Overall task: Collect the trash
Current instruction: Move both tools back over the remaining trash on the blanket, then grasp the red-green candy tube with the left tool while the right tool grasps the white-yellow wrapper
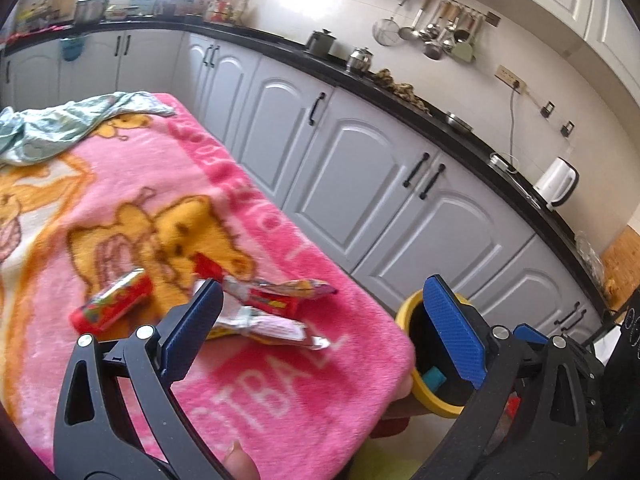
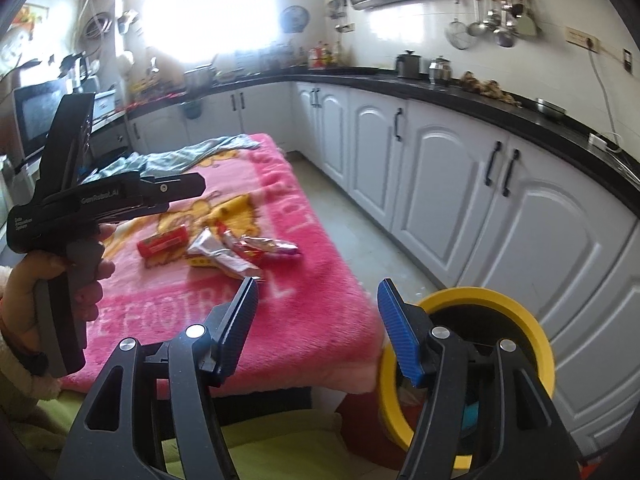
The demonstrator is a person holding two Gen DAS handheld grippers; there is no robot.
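Wrappers [image 1: 260, 312] lie heaped on the pink blanket-covered tabletop [image 1: 280, 400] beside the yellow-rimmed bin [image 2: 532, 328], both claws, left [image 1: 320, 320] and right [image 2: 318, 312], spread and empty, so picking 1 wrapper looks next.

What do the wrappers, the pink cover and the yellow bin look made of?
Wrappers: thin foil or plastic film, probably; crinkled, with shiny silver glints.
Pink cover: plush fleece; fuzzy, matte nap.
Yellow bin: likely hard plastic; smooth, even rim.
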